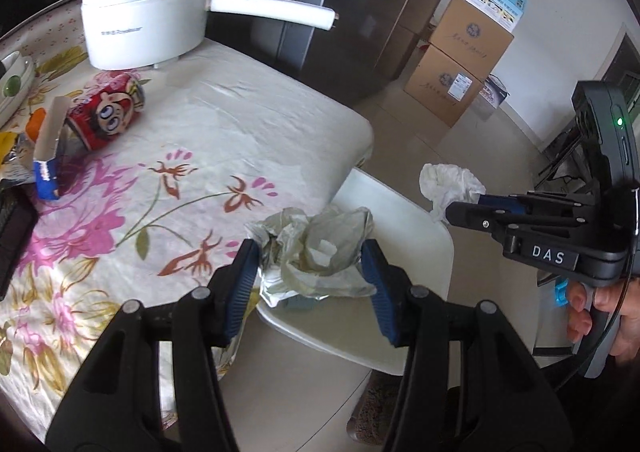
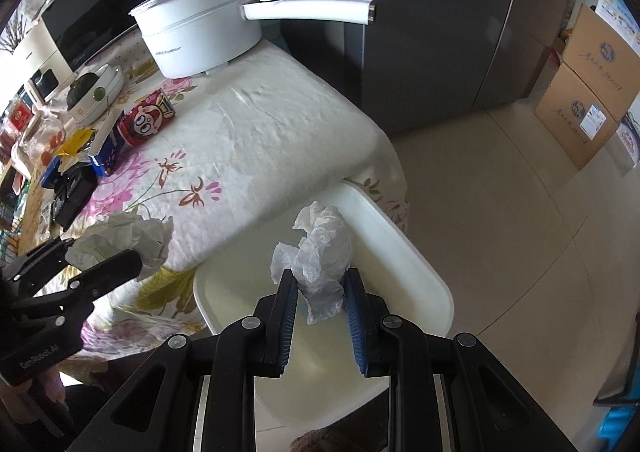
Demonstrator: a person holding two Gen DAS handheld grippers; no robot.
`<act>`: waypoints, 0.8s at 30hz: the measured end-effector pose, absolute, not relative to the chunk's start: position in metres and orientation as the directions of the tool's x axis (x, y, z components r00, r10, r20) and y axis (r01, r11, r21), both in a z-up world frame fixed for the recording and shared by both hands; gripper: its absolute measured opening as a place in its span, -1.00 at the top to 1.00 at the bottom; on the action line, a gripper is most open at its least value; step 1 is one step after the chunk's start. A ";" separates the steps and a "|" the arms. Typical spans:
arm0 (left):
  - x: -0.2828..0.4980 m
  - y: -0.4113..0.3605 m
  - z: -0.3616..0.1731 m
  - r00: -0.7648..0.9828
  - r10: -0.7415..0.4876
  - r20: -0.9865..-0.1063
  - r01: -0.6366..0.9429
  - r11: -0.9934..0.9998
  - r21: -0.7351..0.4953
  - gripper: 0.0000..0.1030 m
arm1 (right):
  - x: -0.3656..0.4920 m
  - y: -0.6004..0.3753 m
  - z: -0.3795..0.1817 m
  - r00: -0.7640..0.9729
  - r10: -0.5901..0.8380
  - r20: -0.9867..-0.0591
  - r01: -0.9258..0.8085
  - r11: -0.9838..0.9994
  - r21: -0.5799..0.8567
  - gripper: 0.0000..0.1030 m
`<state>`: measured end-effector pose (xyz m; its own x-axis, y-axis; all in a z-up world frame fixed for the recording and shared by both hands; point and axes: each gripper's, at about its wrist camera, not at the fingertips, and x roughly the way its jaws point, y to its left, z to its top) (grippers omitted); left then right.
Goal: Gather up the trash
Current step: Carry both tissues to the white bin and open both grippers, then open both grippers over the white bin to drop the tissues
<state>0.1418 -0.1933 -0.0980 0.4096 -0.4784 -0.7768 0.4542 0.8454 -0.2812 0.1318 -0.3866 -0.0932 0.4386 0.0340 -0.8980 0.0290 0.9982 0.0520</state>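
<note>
Both wads of trash are carried clear of the floral desk [image 2: 256, 140] and out over the white chair seat [image 2: 404, 252] that juts from under the desk's corner, which suggests they are on their way to a bin that neither view shows. In the left wrist view, the left hand-held gripper [image 1: 310, 284] fills the lower middle of the frame, its blue pads standing partly apart and pressed against either side of a bulky crumpled plastic wrapper [image 1: 316, 248]; the wad is wide, so the jaws cannot close further, and it sits right between the fingertips, bulging up past them. In the right wrist view, the right hand-held gripper [image 2: 320, 316] at lower centre is nearly closed, pinching the lower tail of a crumpled white tissue [image 2: 320, 252], most of which stands up above the pads. Each gripper also shows in the other's camera: the right one at the right edge of the left view, the left one at the lower left of the right view. More trash appears to wait on the desk (a judgement, not a certainty): a red cartoon can [image 1: 106, 112] lying on its side in the left view's upper left, with an opened blue carton [image 1: 48, 156] just beside it, both below a white electric pot [image 1: 148, 12] that likely stays put.
</note>
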 end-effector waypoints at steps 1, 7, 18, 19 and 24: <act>0.141 -0.197 -0.099 0.410 -0.480 -0.776 0.465 0.841 -0.275 -0.07 | 0.130 -0.390 -0.093 0.439 0.034 -0.898 0.034 0.998 0.055 0.52; 0.142 -0.211 -0.103 0.427 -0.472 -0.771 0.504 0.833 -0.230 -0.70 | 0.123 -0.405 -0.093 0.437 0.029 -0.899 0.064 0.996 0.064 0.51; 0.141 -0.215 -0.100 0.477 -0.404 -0.781 0.496 0.857 -0.141 -0.87 | 0.118 -0.412 -0.100 0.415 0.017 -0.910 0.079 0.995 0.054 0.51; 0.141 -0.213 -0.100 0.478 -0.400 -0.782 0.491 0.860 -0.140 -0.87 | 0.118 -0.412 -0.100 0.414 0.017 -0.910 0.078 0.995 0.054 0.51; 0.144 -0.196 -0.096 0.484 -0.381 -0.788 0.450 0.880 -0.150 -0.87 | 0.119 -0.407 -0.102 0.403 0.017 -0.915 0.065 0.997 0.048 0.51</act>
<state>0.1442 -0.1958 -0.0965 0.4835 -0.3813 -0.7879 0.4503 0.8802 -0.1496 0.1188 -0.4065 -0.1022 0.4032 0.0174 -0.9149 0.0651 0.9967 0.0476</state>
